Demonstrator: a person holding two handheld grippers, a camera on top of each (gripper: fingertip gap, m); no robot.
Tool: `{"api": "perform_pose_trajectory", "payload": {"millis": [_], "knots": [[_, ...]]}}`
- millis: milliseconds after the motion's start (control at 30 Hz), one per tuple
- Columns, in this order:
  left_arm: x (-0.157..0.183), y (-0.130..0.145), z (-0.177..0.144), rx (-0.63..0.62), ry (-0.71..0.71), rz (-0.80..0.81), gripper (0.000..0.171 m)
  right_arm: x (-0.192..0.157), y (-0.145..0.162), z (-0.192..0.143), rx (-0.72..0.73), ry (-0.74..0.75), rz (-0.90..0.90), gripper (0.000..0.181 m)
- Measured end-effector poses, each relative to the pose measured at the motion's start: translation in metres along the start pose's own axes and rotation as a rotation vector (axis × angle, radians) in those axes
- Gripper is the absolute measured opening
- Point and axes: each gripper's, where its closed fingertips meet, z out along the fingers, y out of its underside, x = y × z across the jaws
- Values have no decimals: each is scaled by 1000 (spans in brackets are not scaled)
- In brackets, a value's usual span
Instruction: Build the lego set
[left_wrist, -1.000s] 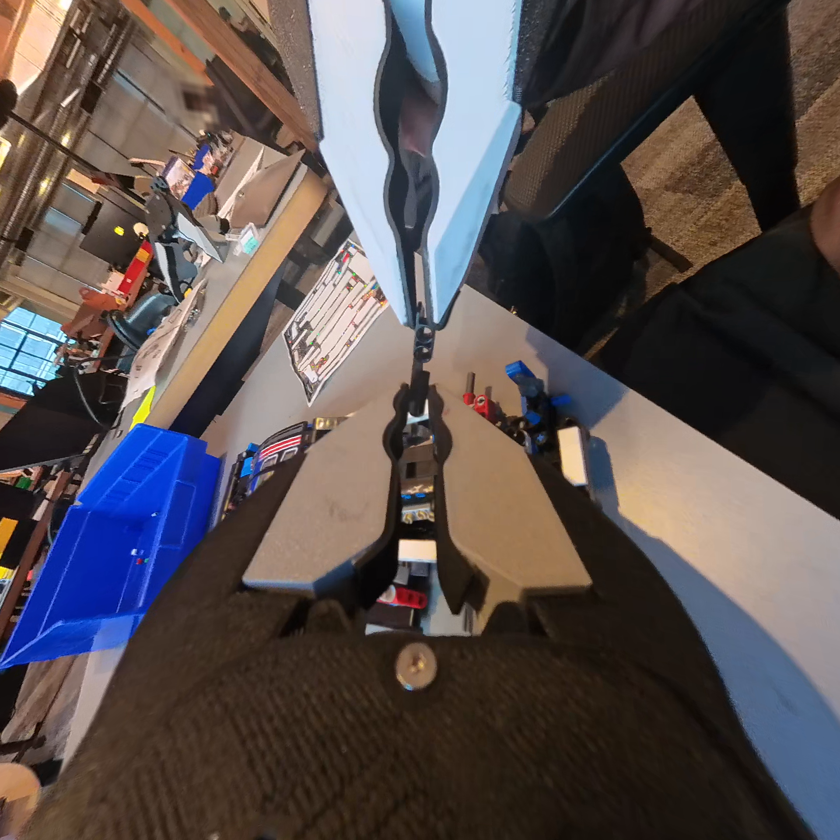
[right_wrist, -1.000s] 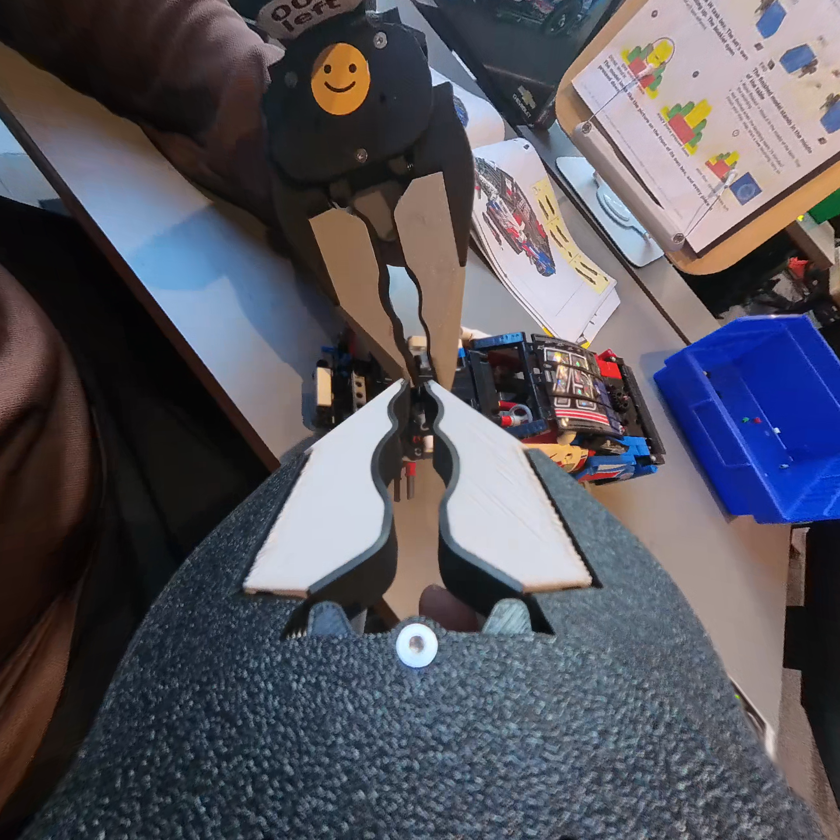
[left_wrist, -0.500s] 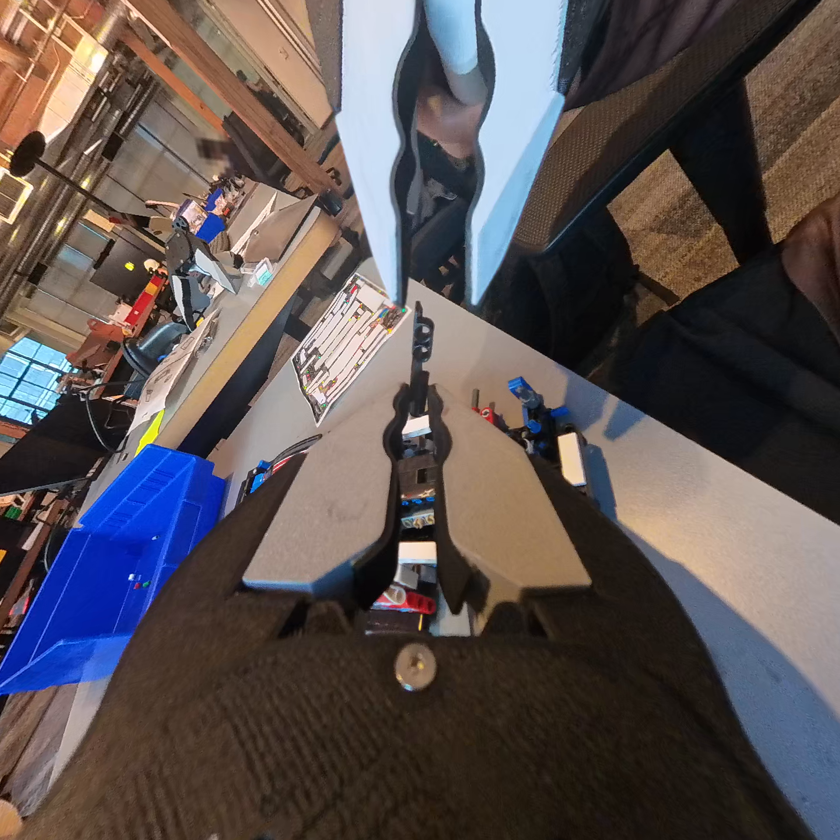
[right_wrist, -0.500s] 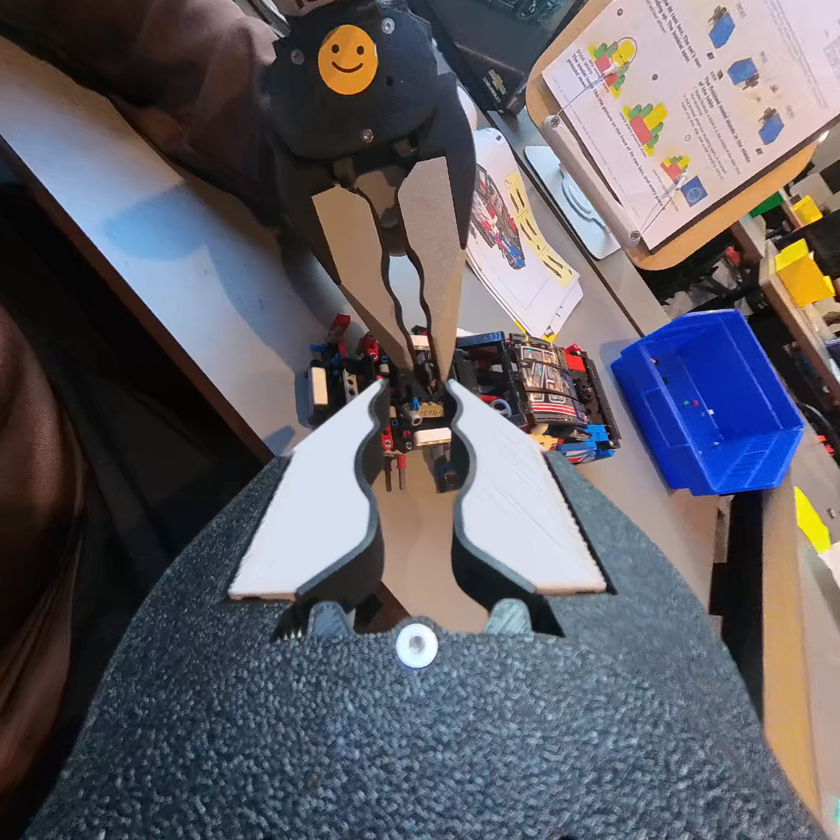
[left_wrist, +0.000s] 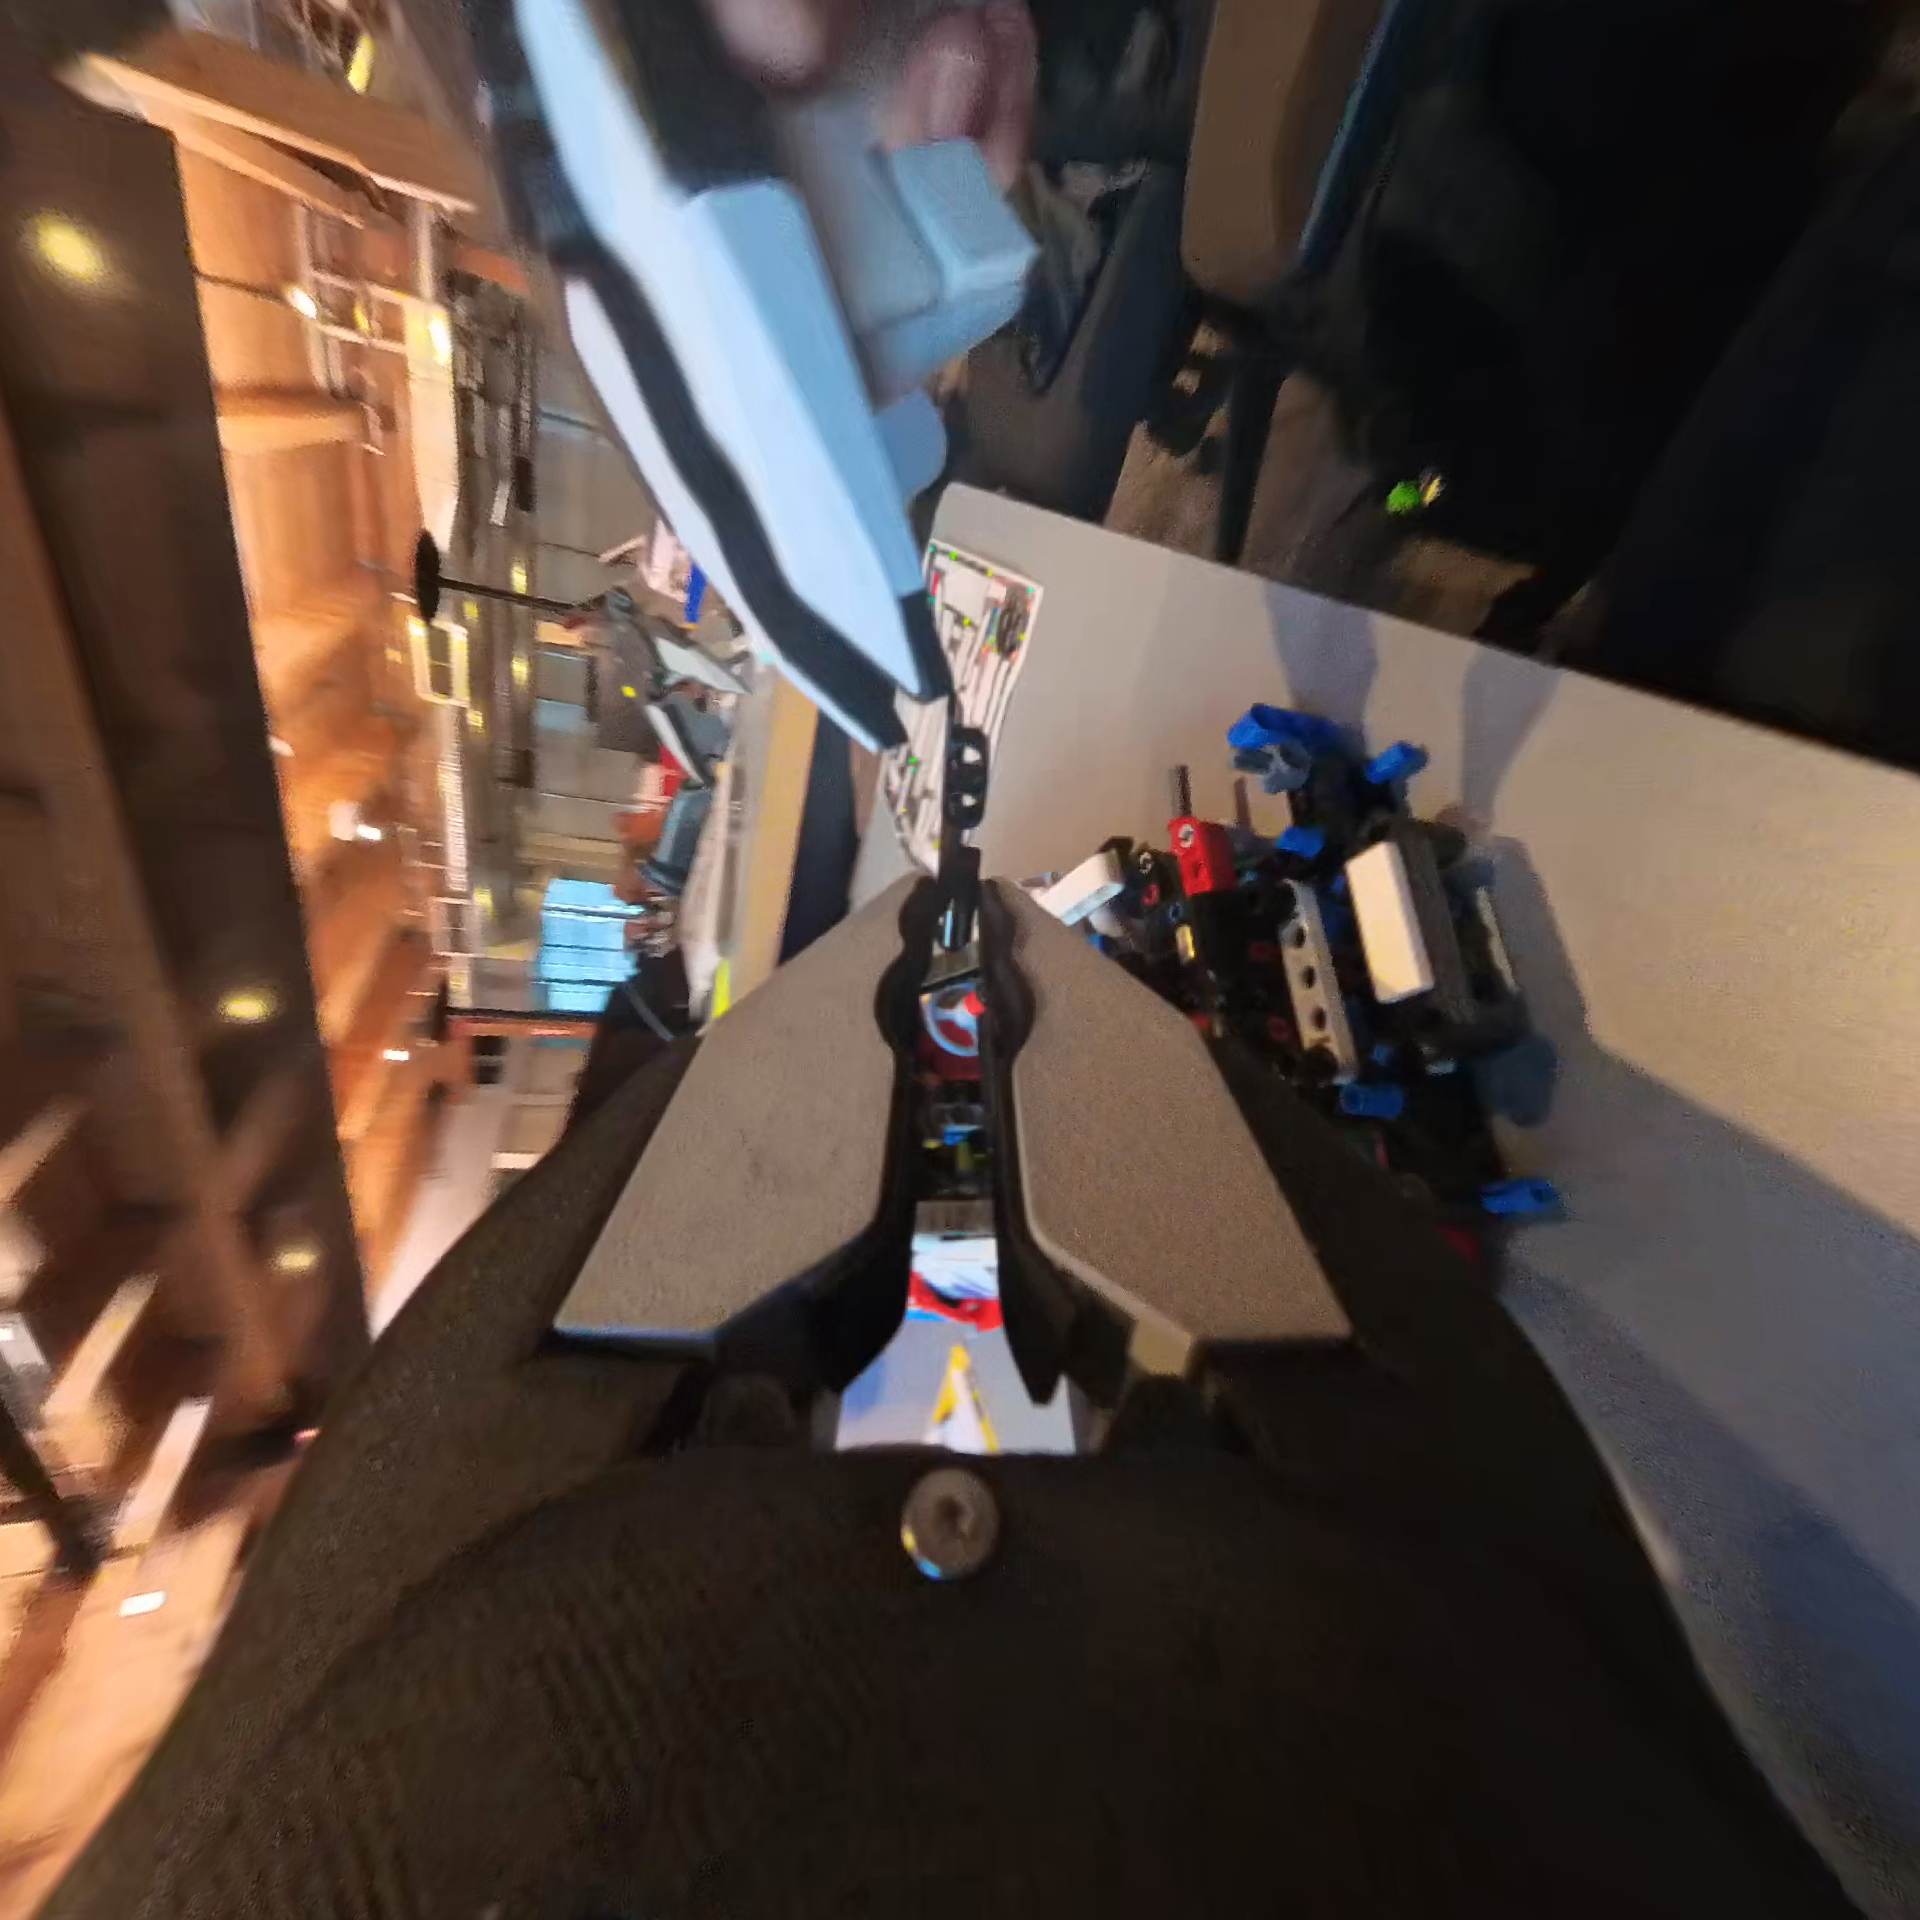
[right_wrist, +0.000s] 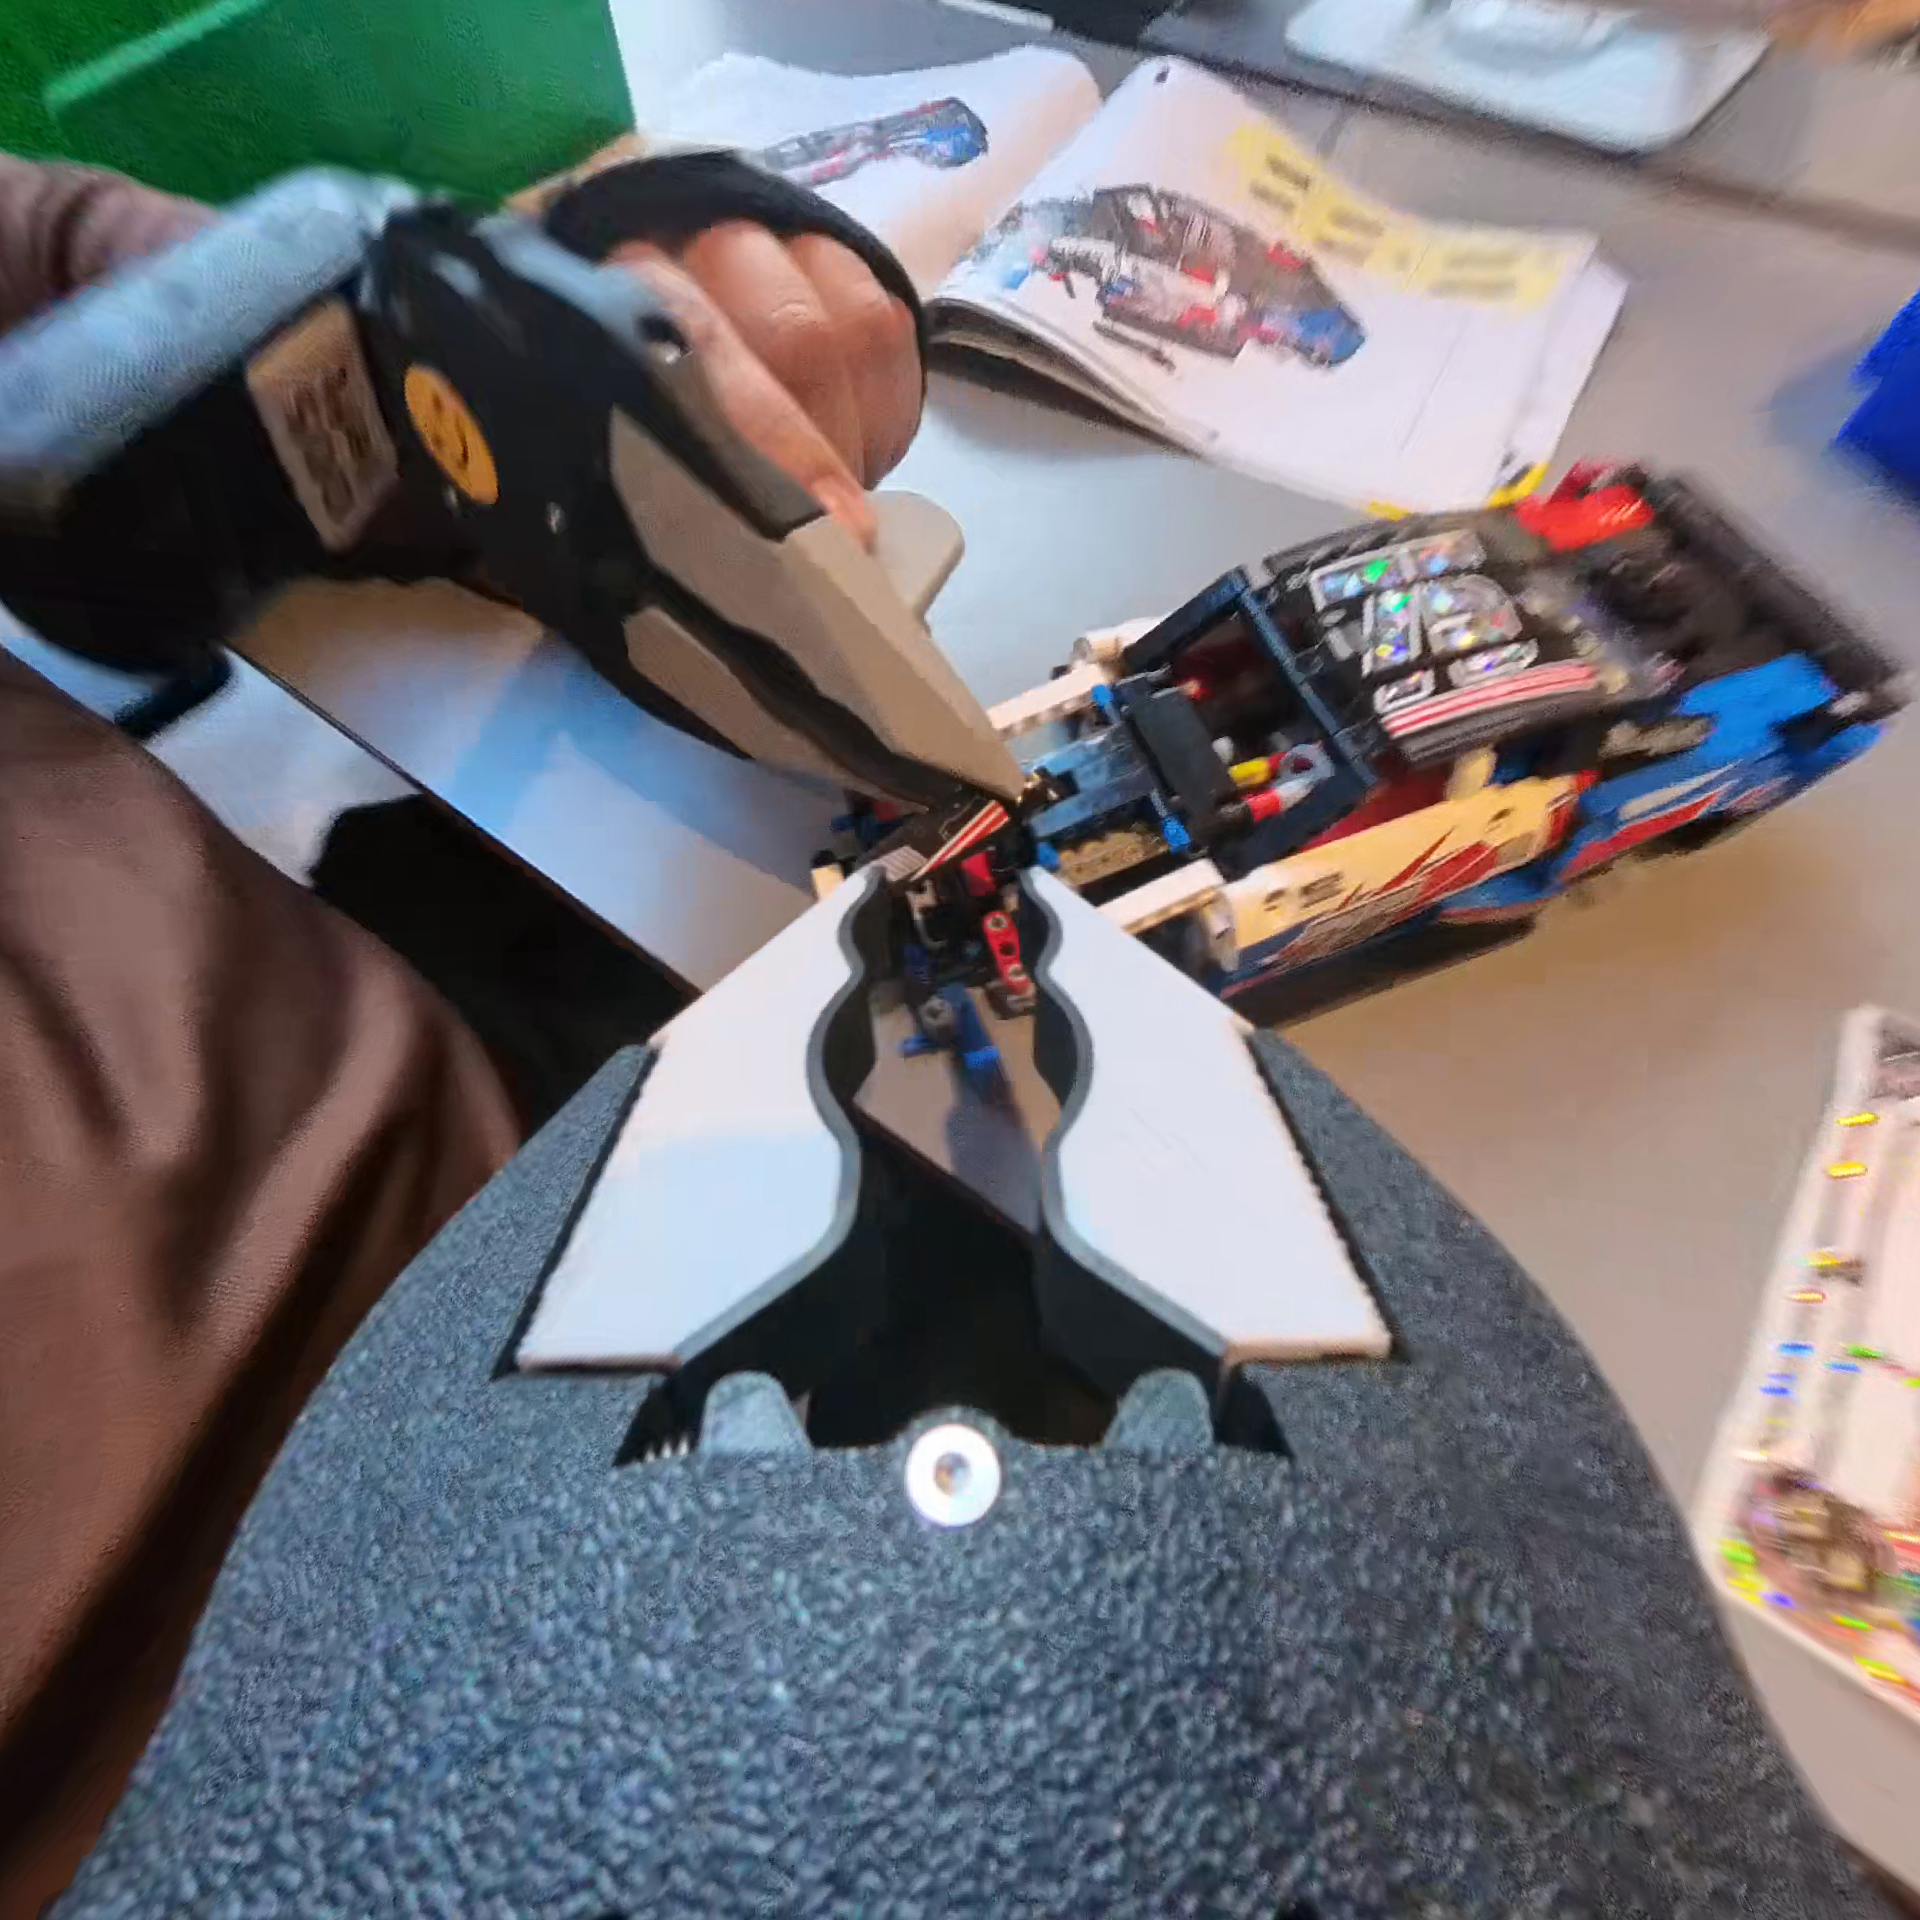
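Note:
My left gripper (left_wrist: 961, 899) is shut on a thin black lego piece with round holes (left_wrist: 964, 774) that sticks out past its tips. The white fingers of my right gripper (left_wrist: 790, 499) come in from above, tips close to that piece. In the right wrist view my right gripper (right_wrist: 951, 894) is open, with nothing held, just above the front of the lego car (right_wrist: 1455, 748). The left gripper (right_wrist: 992, 795), held by a hand, points at the same spot. The car's open chassis end (left_wrist: 1351, 956) lies right of my left gripper. Both views are motion-blurred.
An open instruction booklet (right_wrist: 1247, 270) lies behind the car, a sticker sheet (right_wrist: 1829, 1351) to its right. A green box (right_wrist: 312, 83) stands at the back left, a blue bin (right_wrist: 1891, 395) at the right edge. The table edge (right_wrist: 499, 831) runs near my left.
The right gripper opened, let go of the black piece and swung to a slanted angle. The left gripper turned sideways, still holding the piece. Both now hover closer over the car.

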Motion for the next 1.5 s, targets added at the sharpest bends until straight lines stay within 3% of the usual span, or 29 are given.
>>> {"api": "perform_pose_trajectory", "payload": {"millis": [100,267,400,467,600,767,867,967,1167,1500], "knots": [[6,-3,4,-20,-20,83,5,-8,3,10,-15,-91,153,28],[12,11,11,-100,11,74,5,3,11,18,-41,-29,277,23],[10,20,14,-183,-3,115,5,4,13,20,-52,-25,346,35],[9,20,15,-213,-2,132,5,6,15,23,-64,0,345,36],[6,23,15,-275,-11,168,5,10,13,27,-47,31,310,20],[4,23,16,-330,0,176,5,5,12,31,-27,-23,385,30],[1,24,15,-344,-7,168,5,12,11,29,8,4,383,18],[2,24,16,-314,14,62,4,19,12,26,42,11,411,12],[-8,25,9,-170,129,-390,24,26,16,16,149,-93,600,11],[4,53,-3,-141,318,-657,30,38,19,5,279,-189,817,10]]}}
